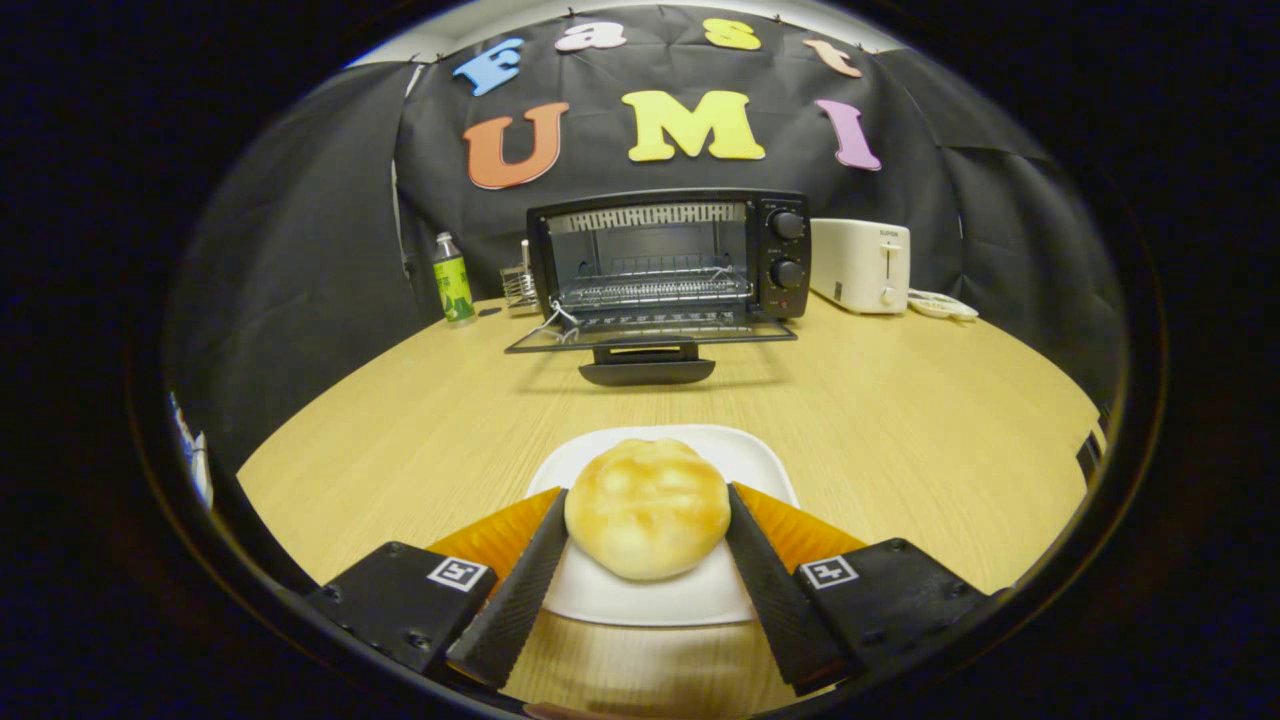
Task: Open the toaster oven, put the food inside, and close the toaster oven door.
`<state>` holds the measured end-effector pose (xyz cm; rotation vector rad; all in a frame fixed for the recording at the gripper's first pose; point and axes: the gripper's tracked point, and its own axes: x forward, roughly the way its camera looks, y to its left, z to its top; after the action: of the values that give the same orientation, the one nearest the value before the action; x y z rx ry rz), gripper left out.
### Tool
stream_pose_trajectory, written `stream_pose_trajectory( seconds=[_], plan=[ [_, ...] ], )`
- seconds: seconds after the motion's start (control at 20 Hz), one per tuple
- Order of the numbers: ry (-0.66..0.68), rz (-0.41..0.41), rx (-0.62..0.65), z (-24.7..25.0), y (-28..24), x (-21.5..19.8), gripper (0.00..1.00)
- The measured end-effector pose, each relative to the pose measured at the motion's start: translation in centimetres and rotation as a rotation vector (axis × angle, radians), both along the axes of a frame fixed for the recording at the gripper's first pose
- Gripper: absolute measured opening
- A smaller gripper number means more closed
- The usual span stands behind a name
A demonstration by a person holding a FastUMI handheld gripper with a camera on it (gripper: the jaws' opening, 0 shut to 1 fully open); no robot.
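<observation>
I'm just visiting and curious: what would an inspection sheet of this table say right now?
Surface: wooden table, tidy.
Job's things: toaster oven with door open flat, rack bare; bread bun on white plate.
Clutter: white toaster, green bottle, small wire holder.
Gripper: fingers against both sides of the bun; grip looks closed on it.
Cables: nothing seen.
Surroundings: black cloth wall.

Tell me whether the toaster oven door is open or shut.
Open: the toaster oven door lies folded down flat, rack exposed. The tongs flank the bun.
</observation>
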<state>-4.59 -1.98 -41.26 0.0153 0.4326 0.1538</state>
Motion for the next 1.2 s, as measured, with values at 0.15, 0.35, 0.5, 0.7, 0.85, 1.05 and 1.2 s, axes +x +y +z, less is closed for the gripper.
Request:
stream_pose_trajectory(
  seconds=[0.15,0.35,0.5,0.7,0.85,1.05,1.2],
  plan=[
    [-0.026,-0.004,0.017,1.1,-0.2,0.3,0.96],
    [-0.115,-0.018,0.03,3.7,-0.4,1.0,0.96],
    [-0.139,-0.001,0.059,5.1,0.3,0.9,0.95],
    [-0.159,0.01,0.152,7.9,1.1,1.0,0.94],
    [-0.183,0.018,0.227,10.1,1.5,1.1,0.94],
    [-0.23,0.04,0.324,13.0,2.2,1.9,0.94],
    [-0.254,0.053,0.457,15.4,2.7,2.9,0.94]
  ],
)
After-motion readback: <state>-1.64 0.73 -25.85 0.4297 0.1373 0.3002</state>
